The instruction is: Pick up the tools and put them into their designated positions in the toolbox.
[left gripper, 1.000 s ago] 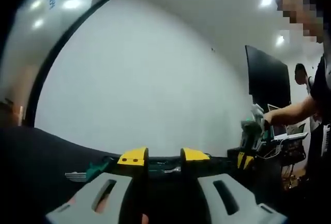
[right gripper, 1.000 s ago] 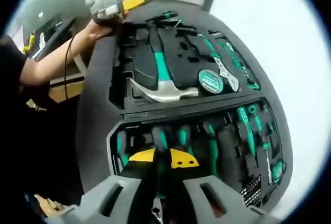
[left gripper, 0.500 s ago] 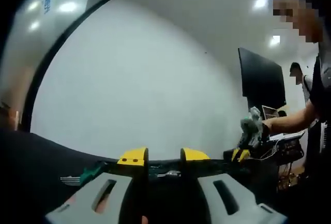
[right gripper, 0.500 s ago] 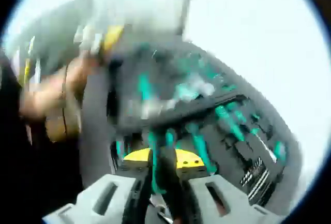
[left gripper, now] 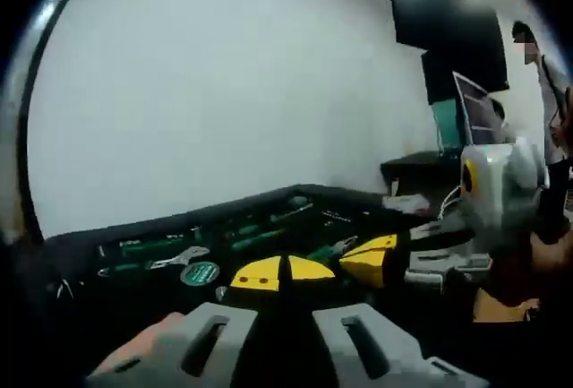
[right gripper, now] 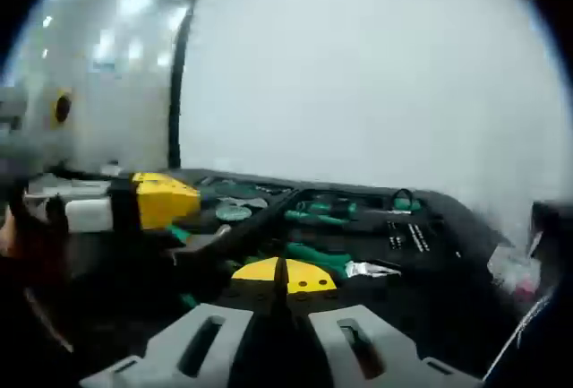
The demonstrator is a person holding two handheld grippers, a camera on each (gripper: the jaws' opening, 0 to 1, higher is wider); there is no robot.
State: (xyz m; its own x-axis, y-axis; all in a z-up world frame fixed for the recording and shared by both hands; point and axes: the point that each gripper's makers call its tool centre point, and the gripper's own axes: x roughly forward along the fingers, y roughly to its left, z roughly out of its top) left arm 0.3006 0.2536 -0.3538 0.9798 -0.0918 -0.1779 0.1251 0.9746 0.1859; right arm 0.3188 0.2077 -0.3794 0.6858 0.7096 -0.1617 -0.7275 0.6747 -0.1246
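Observation:
The open black toolbox [left gripper: 134, 236] lies low across the left gripper view, holding green-handled tools, a silver wrench [left gripper: 179, 261] and a round green tape measure [left gripper: 199, 272]. My left gripper [left gripper: 282, 271] is shut just above the box, yellow tips touching, nothing visible between them. The right gripper's yellow tip [left gripper: 372, 258] comes in close beside it from the right. In the right gripper view my right gripper [right gripper: 282, 276] is also shut with nothing seen in it, over the toolbox [right gripper: 448, 218] and green-handled pliers [right gripper: 318, 255]. The left gripper's yellow tip [right gripper: 166, 200] enters from the left.
A white wall [left gripper: 224, 92] rises behind the toolbox. A black monitor [left gripper: 439, 12] and a laptop screen [left gripper: 474, 110] stand at the right, with a person [left gripper: 542, 74] beside them. A hand [left gripper: 537, 267] holds the right gripper. A small plastic bag [right gripper: 515, 267] lies right of the box.
Both views have swung down low over the toolbox. The left jaws, apart before, now meet. The right jaws are now fully together. The two grippers have come close together.

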